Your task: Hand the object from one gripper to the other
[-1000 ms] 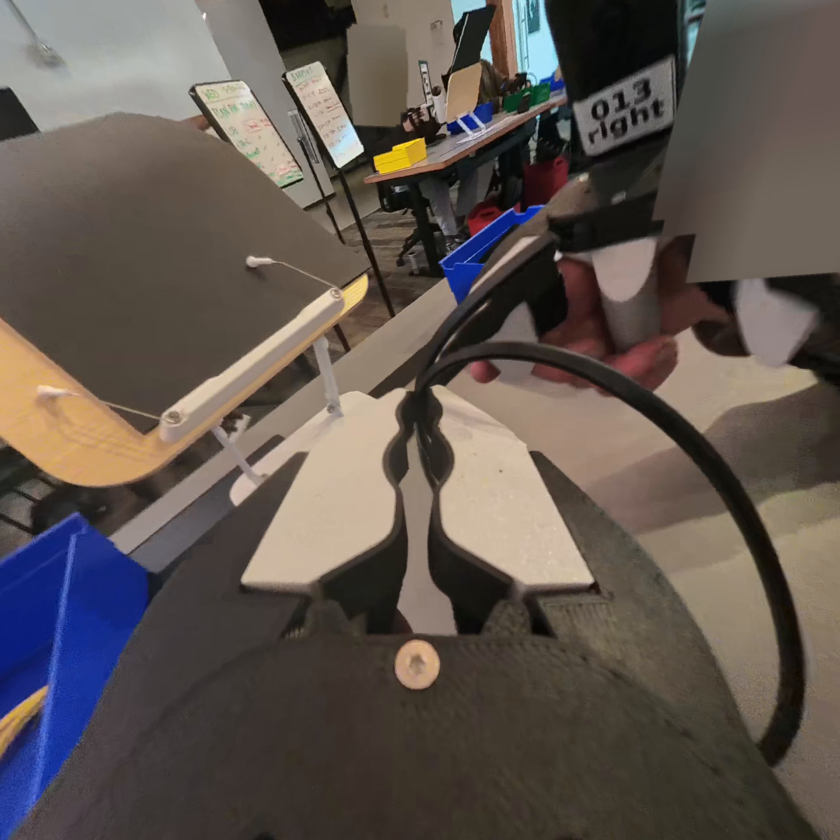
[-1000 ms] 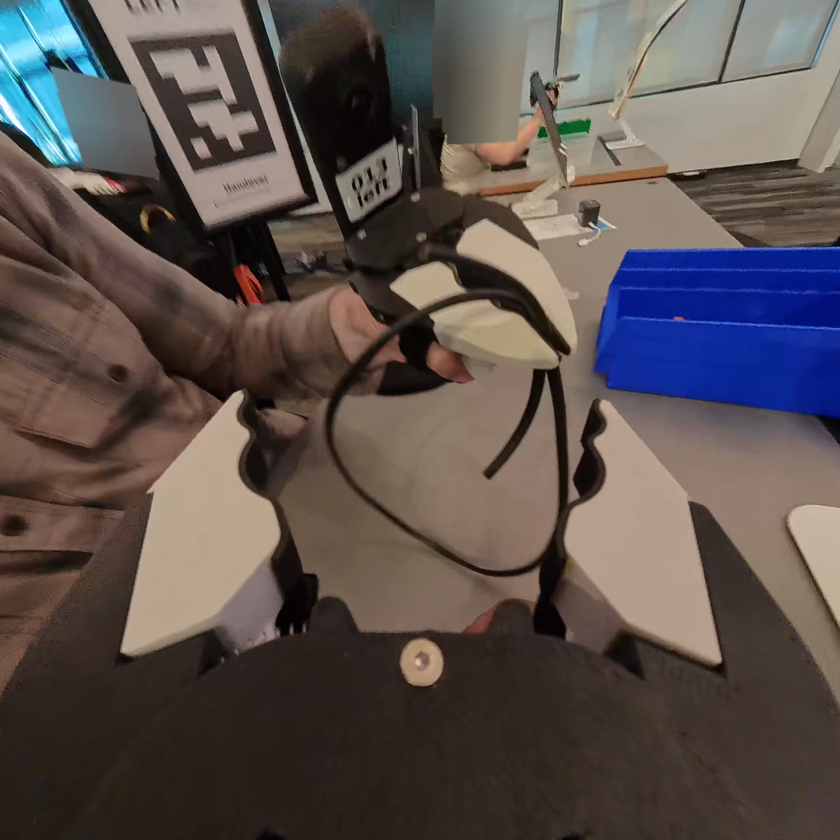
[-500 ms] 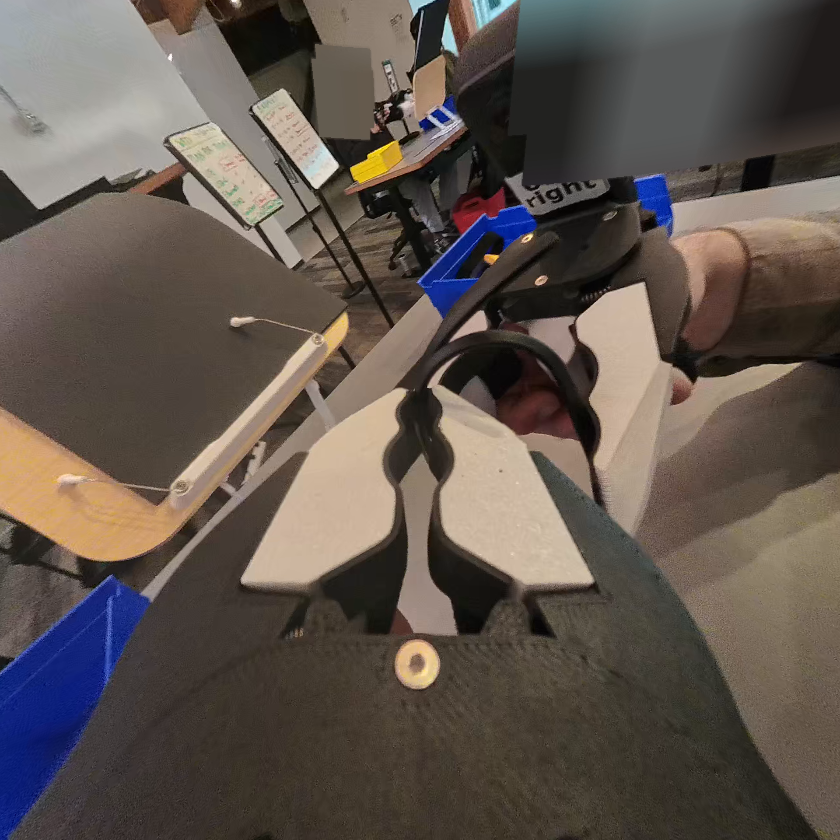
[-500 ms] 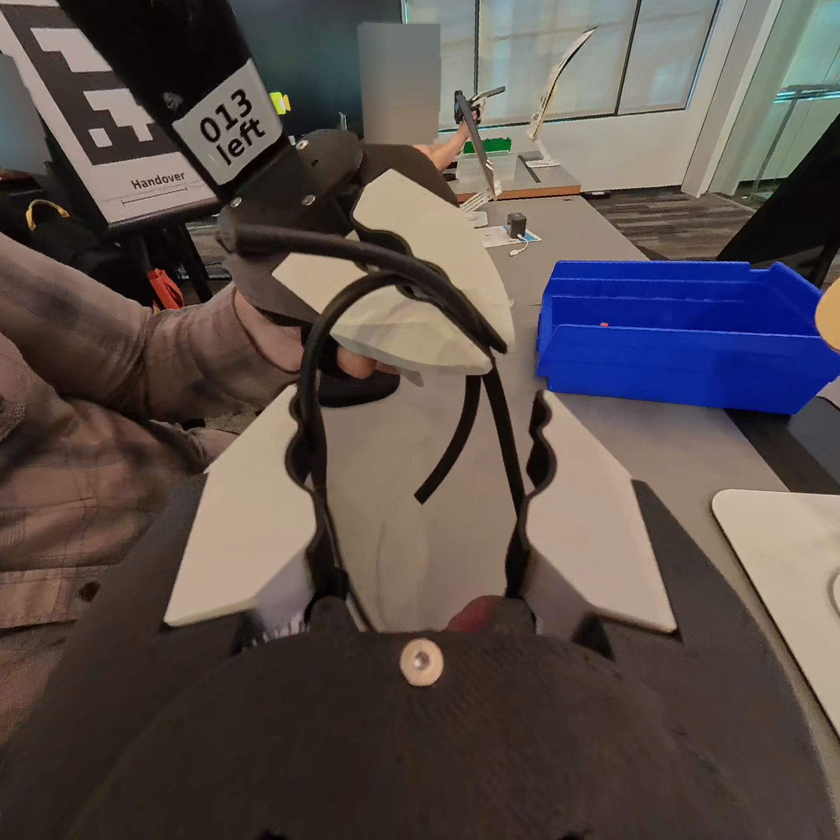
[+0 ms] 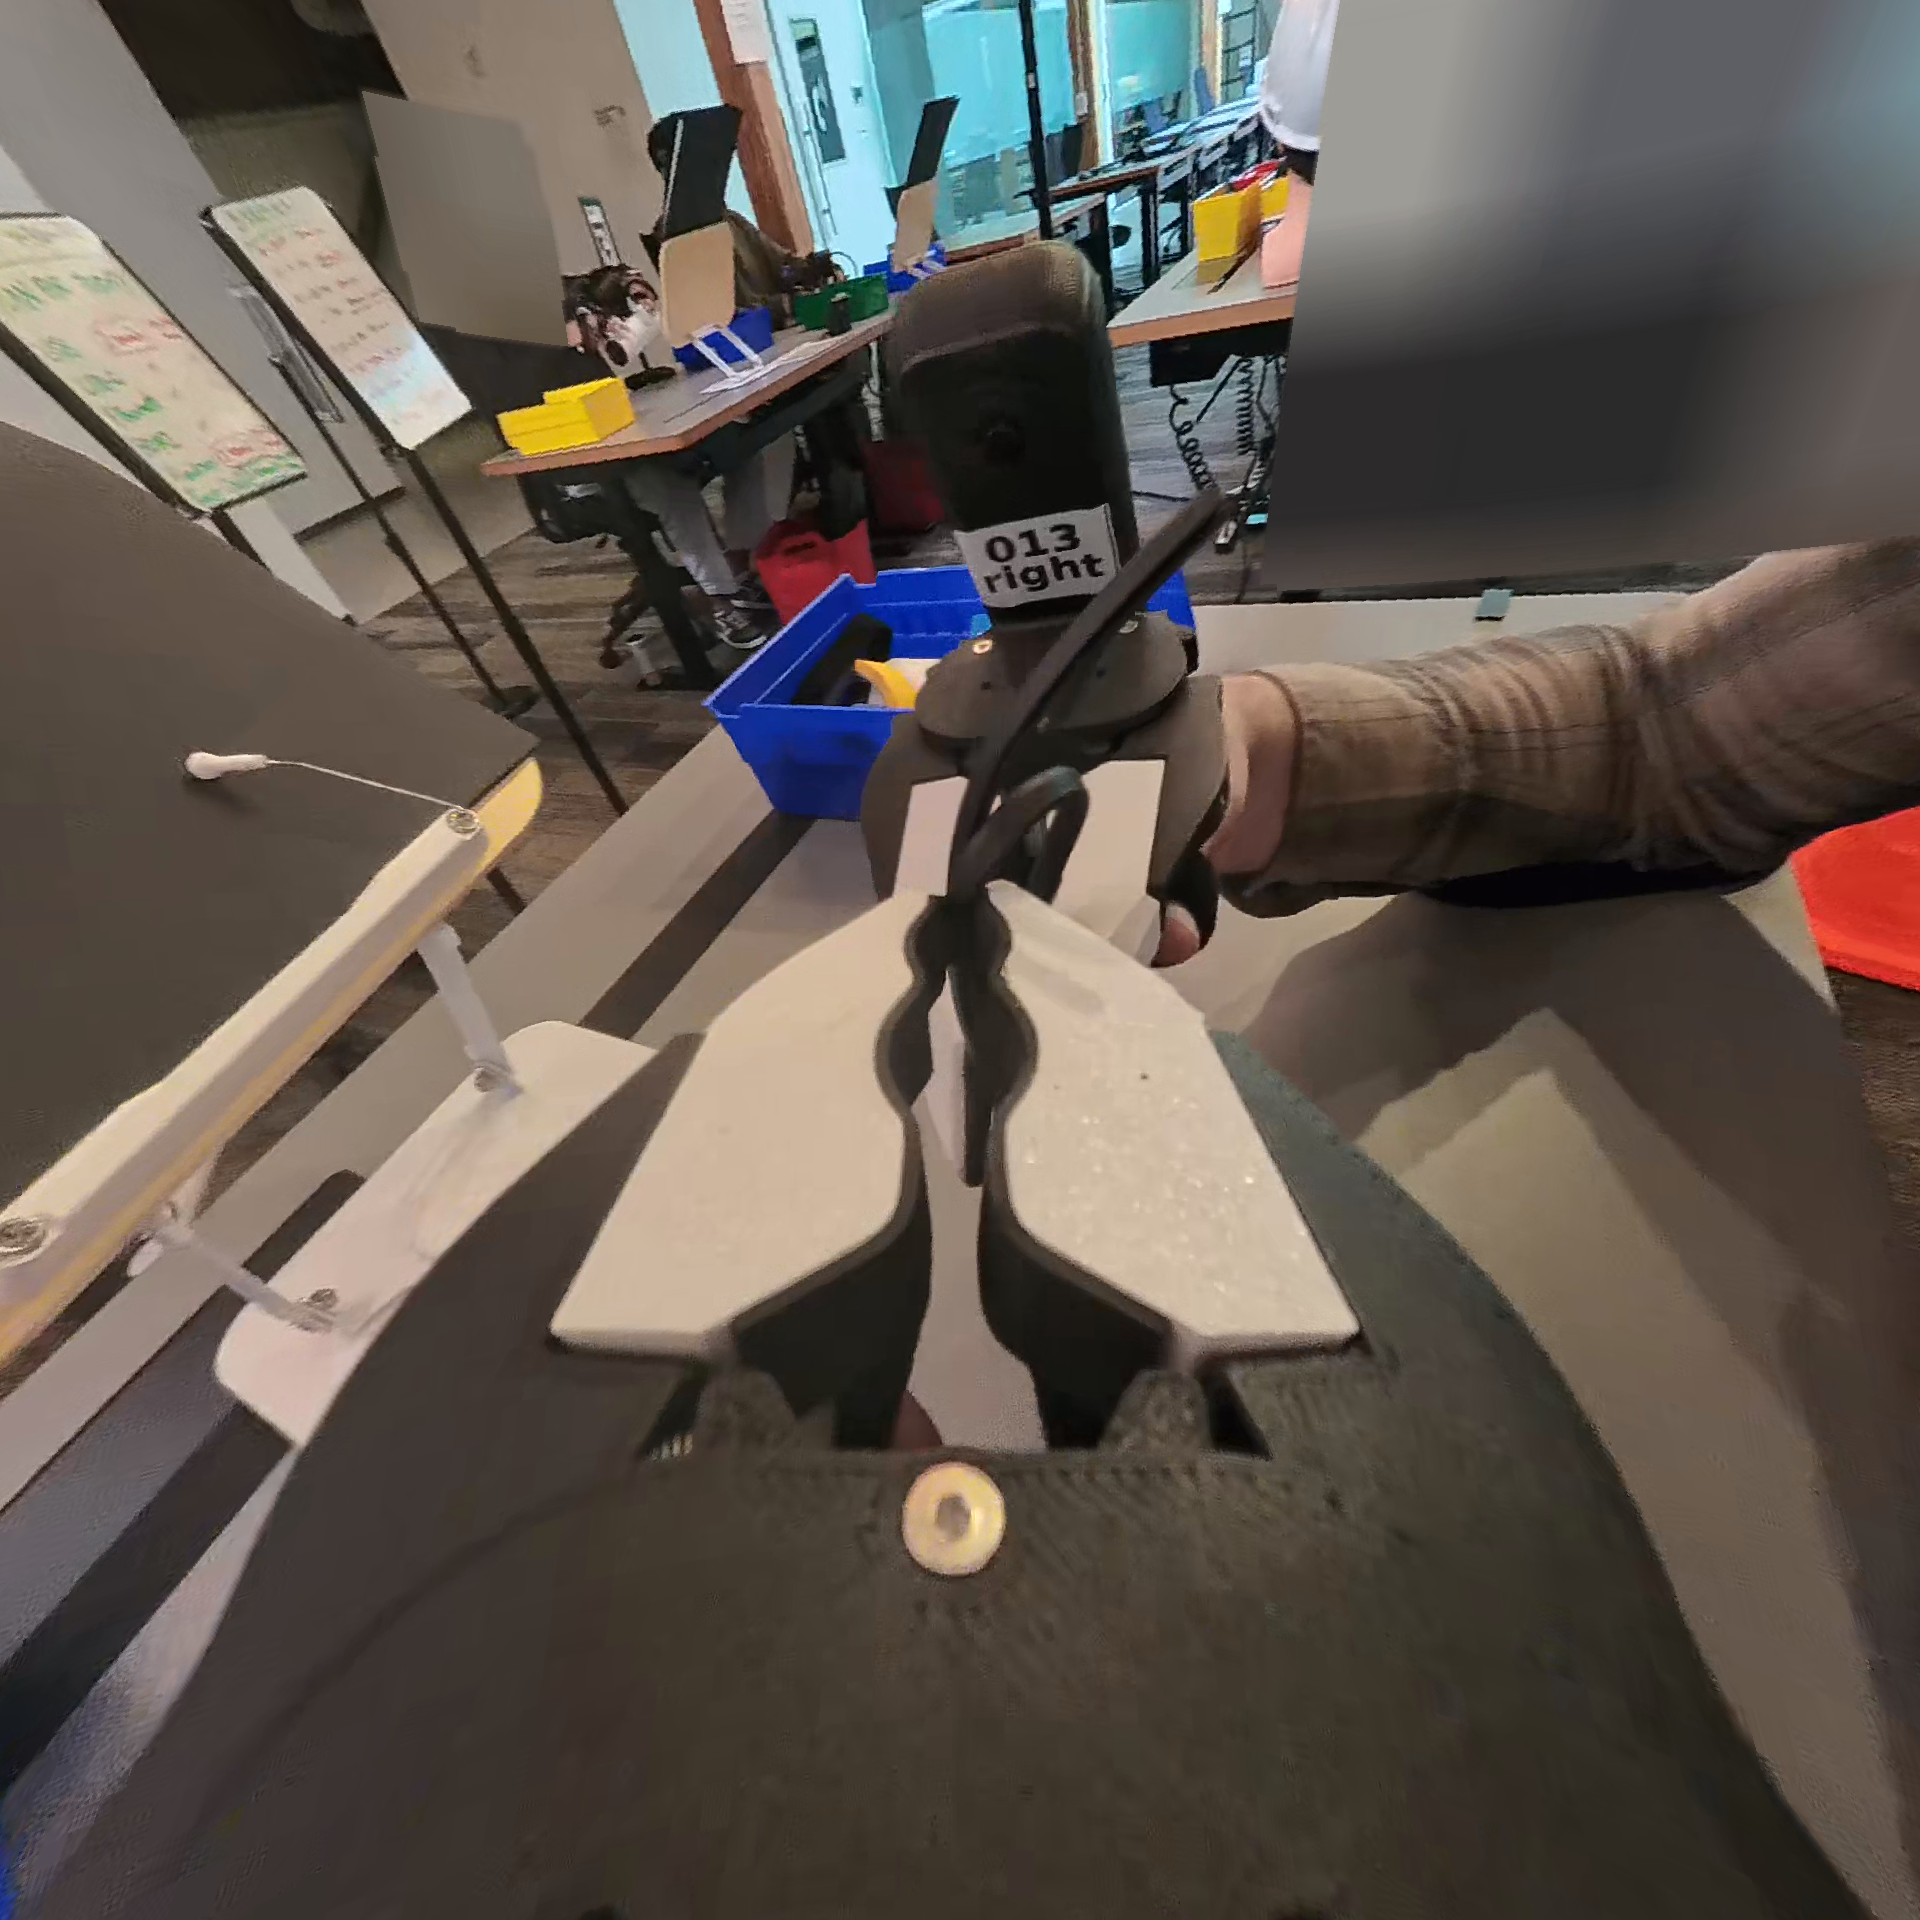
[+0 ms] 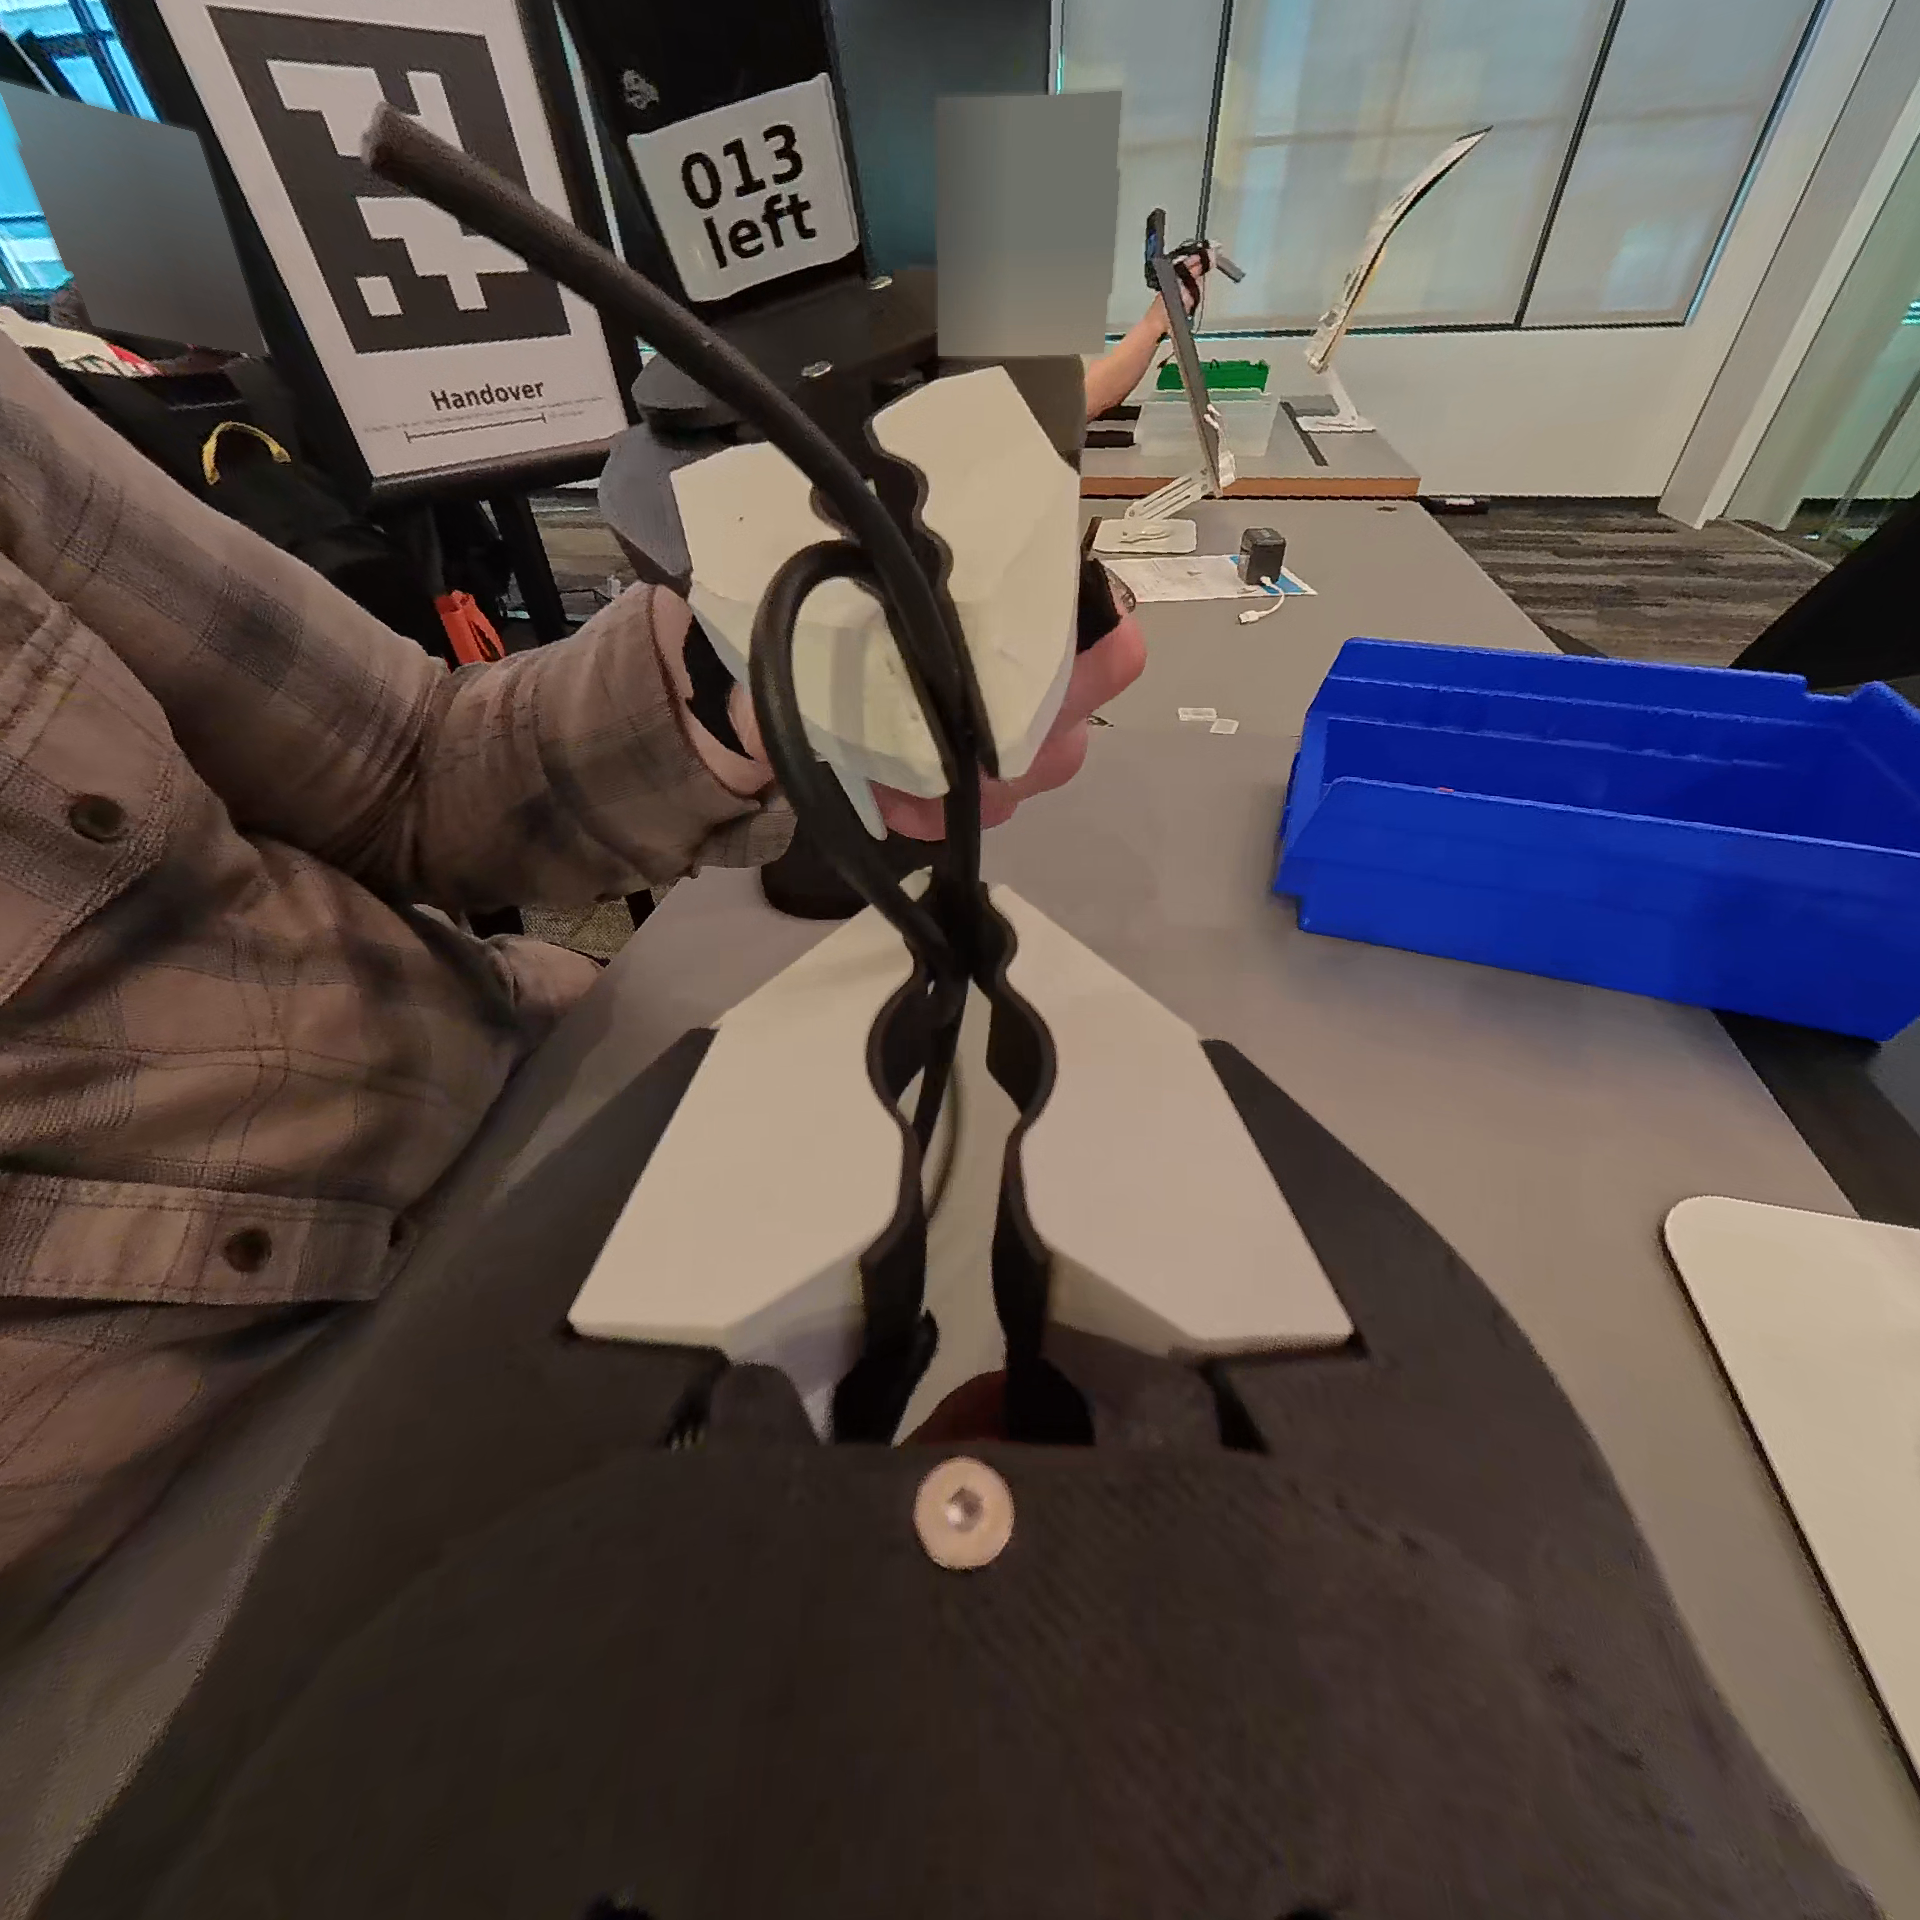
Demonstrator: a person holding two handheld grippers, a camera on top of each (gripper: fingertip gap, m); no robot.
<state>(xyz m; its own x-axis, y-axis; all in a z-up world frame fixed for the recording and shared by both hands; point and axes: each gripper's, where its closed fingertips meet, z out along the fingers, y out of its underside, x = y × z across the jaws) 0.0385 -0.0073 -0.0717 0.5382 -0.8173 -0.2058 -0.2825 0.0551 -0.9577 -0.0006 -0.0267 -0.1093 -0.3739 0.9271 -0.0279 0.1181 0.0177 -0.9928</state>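
Left wrist view: the left gripper (image 5: 957,940) has its white fingers (image 5: 774,1132) drawn together at the tips, pinching a black rubber cord (image 5: 1013,831); one short end of the cord hangs back into the narrow gap between the jaws. Past the tips the cord makes a small loop and a free end rises up across the right gripper (image 5: 1023,862), which faces in from just beyond, tip to tip, held by a hand (image 5: 1221,805) in a plaid sleeve (image 5: 1558,727). From this side I cannot tell how the right jaws stand. A blue bin (image 5: 821,717) sits behind the right gripper on the grey table (image 5: 1558,1091); a white-based stand (image 5: 447,1132) is left of the left gripper. Right wrist view: the right gripper (image 6: 956,940) jaws are nearly closed, the tips squeezing two strands of the black rubber cord (image 6: 831,582) together. Directly beyond, touching distance, the left gripper (image 6: 940,582) also clamps the cord; a loop bulges between the two grippers and a long free end arcs up and left. A blue bin (image 6: 1600,831) lies right of the grippers on the grey table (image 6: 1351,1091); a marker board (image 6: 384,229) stands behind.
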